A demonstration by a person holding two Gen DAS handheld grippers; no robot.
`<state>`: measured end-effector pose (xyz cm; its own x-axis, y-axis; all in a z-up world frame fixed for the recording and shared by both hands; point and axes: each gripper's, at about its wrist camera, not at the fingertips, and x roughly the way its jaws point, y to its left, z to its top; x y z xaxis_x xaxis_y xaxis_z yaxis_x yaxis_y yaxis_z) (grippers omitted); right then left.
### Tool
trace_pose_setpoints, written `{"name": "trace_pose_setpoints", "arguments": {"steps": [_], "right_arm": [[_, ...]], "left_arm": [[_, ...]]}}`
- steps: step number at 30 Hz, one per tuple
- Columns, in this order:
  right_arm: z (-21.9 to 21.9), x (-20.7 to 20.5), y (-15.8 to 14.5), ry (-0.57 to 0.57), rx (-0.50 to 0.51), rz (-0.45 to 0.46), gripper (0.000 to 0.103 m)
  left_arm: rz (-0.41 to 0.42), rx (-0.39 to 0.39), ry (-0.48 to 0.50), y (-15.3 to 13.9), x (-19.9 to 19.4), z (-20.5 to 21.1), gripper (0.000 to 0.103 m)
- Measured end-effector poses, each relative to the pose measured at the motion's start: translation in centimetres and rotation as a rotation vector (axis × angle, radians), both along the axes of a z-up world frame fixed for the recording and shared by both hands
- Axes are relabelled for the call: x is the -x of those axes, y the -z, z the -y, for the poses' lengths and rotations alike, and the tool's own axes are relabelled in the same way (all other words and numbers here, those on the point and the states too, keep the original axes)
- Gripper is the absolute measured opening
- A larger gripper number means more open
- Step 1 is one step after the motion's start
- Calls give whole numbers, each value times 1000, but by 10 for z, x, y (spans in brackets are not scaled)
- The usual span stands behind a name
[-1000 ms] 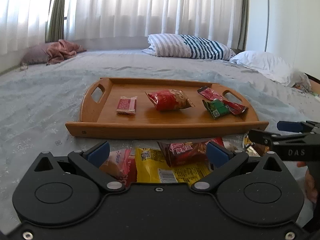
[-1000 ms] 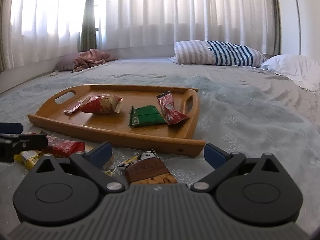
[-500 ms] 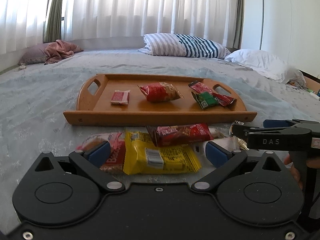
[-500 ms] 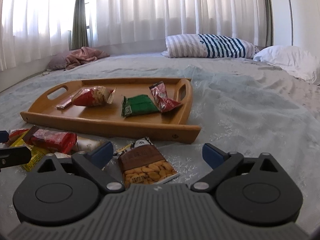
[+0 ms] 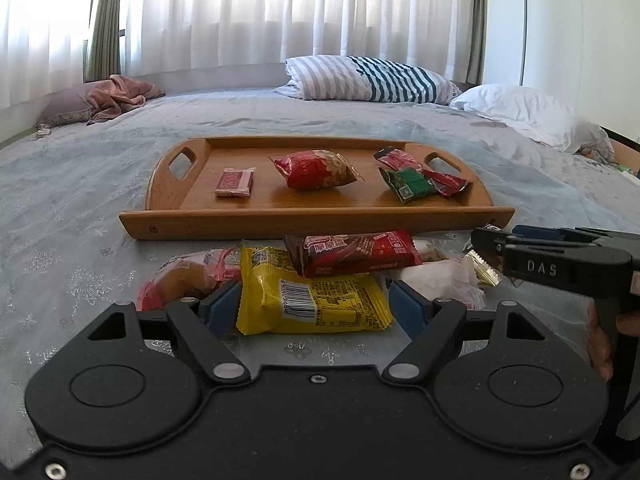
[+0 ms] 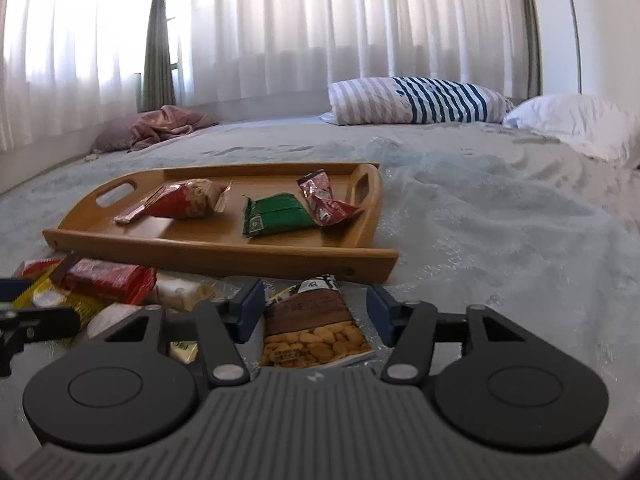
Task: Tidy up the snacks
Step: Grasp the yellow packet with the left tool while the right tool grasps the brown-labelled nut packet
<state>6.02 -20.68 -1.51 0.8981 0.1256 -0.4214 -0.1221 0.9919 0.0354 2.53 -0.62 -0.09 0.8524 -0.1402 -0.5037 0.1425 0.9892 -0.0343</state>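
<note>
Yellow snack packet point(image 5: 316, 300) — barcode up

The grey bedspread point(image 5: 80, 184) carries a wooden tray point(image 5: 312, 222), loose snack packets point(image 5: 312, 300), pillows point(image 5: 368, 80) and perhaps a crumpled blanket point(image 5: 116, 94).

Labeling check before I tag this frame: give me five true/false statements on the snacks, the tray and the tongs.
1. The wooden tray holds four snack packs. True.
2. The green packet lies on the bedspread outside the tray. False: it lies inside the tray, beside a red packet.
3. The yellow packet sits between the left tongs' fingers. True; the tongs have just been closing on it.
4. The right tongs frame the long red bar. False: they frame a nut packet and have just been closing.
5. The tray stands on a table. False: it rests on the grey bedspread.
</note>
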Motion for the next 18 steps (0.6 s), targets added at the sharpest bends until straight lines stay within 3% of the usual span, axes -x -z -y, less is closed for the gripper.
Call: {"name": "trace_pose_setpoints", "arguments": {"steps": [11,18], "right_arm": [[-6,-4,2,-37,23,-36,60],[-7,-4,3,-43,29,-38,61]], "left_arm": [[-15,-83,3,7,-14,14,84],[-17,-79,-23,9,-22,15,87]]}}
